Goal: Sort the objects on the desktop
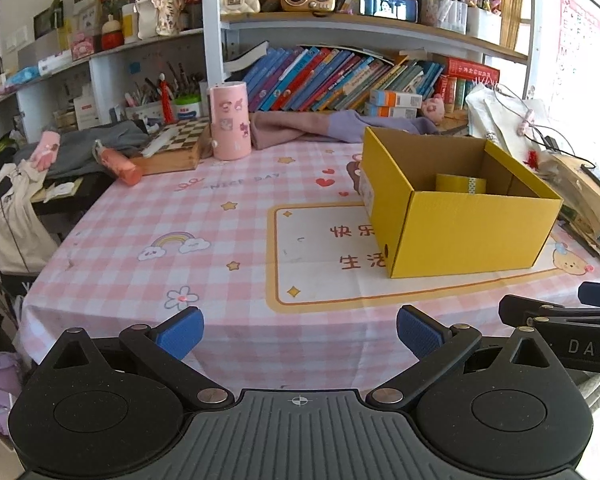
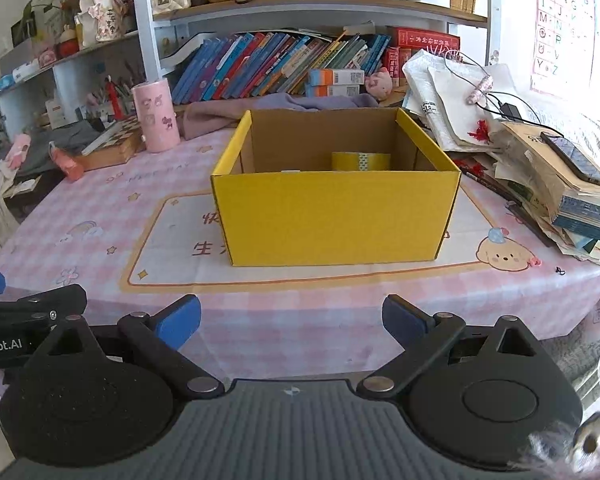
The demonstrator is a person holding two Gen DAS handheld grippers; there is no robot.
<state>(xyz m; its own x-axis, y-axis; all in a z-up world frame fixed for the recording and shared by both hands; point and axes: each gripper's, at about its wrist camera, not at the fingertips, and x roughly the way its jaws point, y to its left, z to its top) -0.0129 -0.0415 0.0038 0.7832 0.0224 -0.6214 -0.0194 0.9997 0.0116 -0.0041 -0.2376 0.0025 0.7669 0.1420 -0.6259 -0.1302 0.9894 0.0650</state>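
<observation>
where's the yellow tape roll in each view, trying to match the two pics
Left wrist view: the yellow tape roll sits right of centre, inside the yellow box, against its far wall.
Right wrist view: the tape roll is near the middle of the picture, again inside the box at the far wall.
Shared landmark: the pink sticker-covered cylinder, standing left of the box in both.
</observation>
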